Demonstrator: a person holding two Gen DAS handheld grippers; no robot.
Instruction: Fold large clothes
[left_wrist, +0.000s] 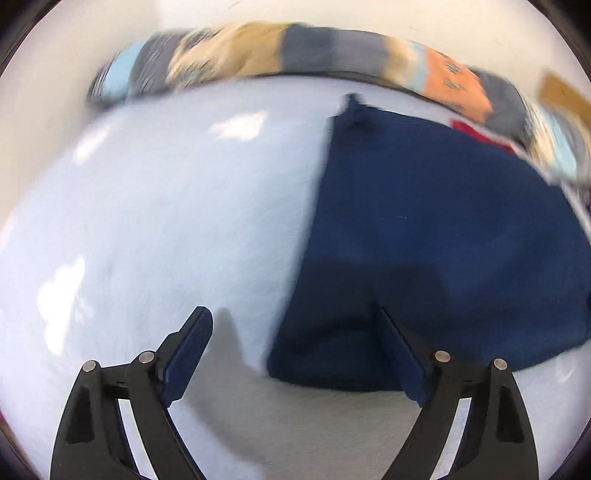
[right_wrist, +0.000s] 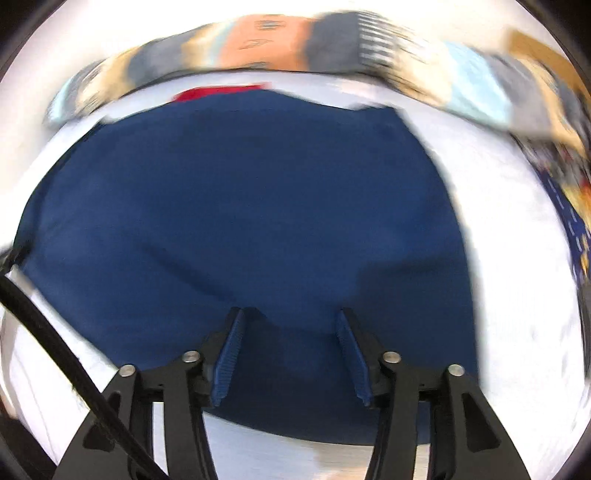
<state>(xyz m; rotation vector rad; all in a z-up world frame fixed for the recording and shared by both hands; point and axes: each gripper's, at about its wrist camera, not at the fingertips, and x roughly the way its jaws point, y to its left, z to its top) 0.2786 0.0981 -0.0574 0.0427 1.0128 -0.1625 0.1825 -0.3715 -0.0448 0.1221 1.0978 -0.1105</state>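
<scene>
Left wrist view, item one: your left tool (left_wrist: 295, 325), black-armed with blue pads, stands wide apart with nothing between the pads; one finger (left_wrist: 192, 343) hangs over the pale, glossy white tabletop (left_wrist: 166, 221), the other over cloth, so the tool straddles the garment's side edge, likely so that you can pinch that edge

Item two: dark navy fabric garment (left_wrist: 424, 221), lying flat on the tabletop, its near corner just ahead of the left tool and its body stretching away to the far side; flatness suggests it is laid out for a fold

Right wrist view, item three: your right tool (right_wrist: 290, 325), same build, pads parted to a middling gap and gripping nothing; both fingers sit over the garment (right_wrist: 240, 203) near its close hem, which runs just below the pads

Item four: red cloth patch (right_wrist: 218, 92) at the garment's far edge, too blurred to identify

Item five: multicoloured patterned textile band (right_wrist: 258, 40) along the back of the tabletop, well apart from both tools, blurred
</scene>
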